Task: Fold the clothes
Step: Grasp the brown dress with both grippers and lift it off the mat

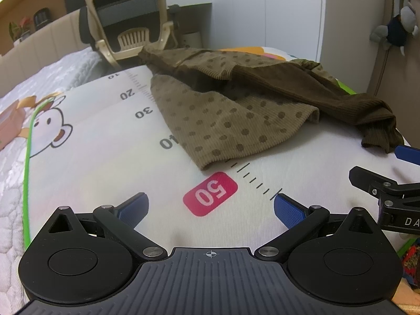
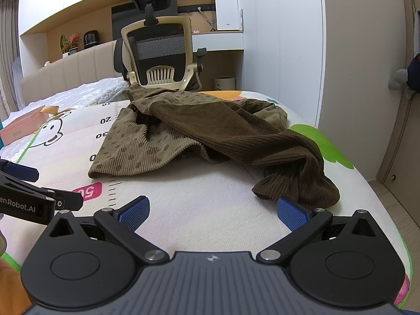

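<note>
**Both grippers open and empty before one crumpled garment**

Left wrist view. The left gripper [image 1: 211, 207] sits low in the frame with its jaws spread wide and nothing between them; its two blue pads [image 1: 288, 211] hang over bare mat. The printed play mat [image 1: 105, 157] fills the lower half of the frame, and a ruler scale runs diagonally across it, with a red "50" label [image 1: 210, 193] just above the gap in the jaws. One brown corduroy garment [image 1: 236, 115] lies in the upper centre, unfolded and bunched. Its dotted lighter panel ends in a hem just above the red label, with a strip of open mat between hem and fingertips. A darker ribbed sleeve [image 1: 378, 126] trails to the right edge. The right gripper [image 1: 380, 168] enters at the right edge, its fingertips apart, close to the sleeve end. One office chair [image 1: 128, 23] stands beyond the mat at upper left.

Right wrist view. The right gripper [image 2: 213, 210] is likewise wide open and holds nothing. The sleeve cuff [image 2: 296, 186] lies just above its right pad [image 2: 292, 214]; whether they touch cannot be told. White mat is clear between the jaws and up to the garment [image 2: 183, 131], which spreads across the middle. The mat's curved right edge [image 2: 367, 183] drops off towards the floor. The left gripper [image 2: 39, 183] pokes in at left, near the garment's lower-left corner. The chair [image 2: 160, 52] stands behind the garment, top centre.
</note>
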Demonstrator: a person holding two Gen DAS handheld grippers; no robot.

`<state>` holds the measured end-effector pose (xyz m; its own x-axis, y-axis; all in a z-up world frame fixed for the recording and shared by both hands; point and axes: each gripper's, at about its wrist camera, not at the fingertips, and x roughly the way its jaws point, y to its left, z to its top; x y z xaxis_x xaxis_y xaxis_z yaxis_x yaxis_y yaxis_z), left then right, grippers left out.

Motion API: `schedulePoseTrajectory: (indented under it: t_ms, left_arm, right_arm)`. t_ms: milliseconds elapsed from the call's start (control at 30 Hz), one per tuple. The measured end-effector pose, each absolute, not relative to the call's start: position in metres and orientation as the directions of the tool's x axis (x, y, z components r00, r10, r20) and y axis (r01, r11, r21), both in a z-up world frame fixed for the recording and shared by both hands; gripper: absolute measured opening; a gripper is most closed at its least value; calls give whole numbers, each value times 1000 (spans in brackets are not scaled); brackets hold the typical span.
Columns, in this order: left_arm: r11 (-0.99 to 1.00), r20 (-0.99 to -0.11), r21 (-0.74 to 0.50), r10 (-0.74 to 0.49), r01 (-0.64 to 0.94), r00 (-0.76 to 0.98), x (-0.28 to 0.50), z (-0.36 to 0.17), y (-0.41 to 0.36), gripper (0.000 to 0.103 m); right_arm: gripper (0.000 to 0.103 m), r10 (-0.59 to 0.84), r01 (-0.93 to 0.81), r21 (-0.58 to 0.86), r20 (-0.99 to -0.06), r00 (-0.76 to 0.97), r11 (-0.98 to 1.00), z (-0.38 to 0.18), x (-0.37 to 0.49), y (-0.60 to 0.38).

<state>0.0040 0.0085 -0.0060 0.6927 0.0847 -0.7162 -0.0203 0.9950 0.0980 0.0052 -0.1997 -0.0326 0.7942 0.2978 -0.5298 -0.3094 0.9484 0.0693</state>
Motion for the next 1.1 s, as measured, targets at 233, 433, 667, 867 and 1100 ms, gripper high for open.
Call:
schedulePoseTrajectory:
  t_ms: [233,433,667,867,1100]
  left_arm:
    - [997,-727,78,61,-6,683,8,-5,15,103]
    - [1000,-673,20,16,-4,740,36,25,75,103]
    - [993,-518,-39,78,-115,852,94,49,175,103]
    - [999,-517,0,-32,37,856,137,40,179,103]
    - [986,-636,-54,-158,160,755,222,-1,134,103]
  right_arm:
    - [103,312,-375,-19,-518,797,927,-18,15,-186]
    - [103,335,-490,-243,-481,811,837,14,76,-120]
    - [103,168,-381,-515,-413,895,768,-14,170,-31]
    - [103,-104,104,-610,36,994,785,-2,218,-58]
    - [103,-173,149,-545,8,985,825,-15,249,-106]
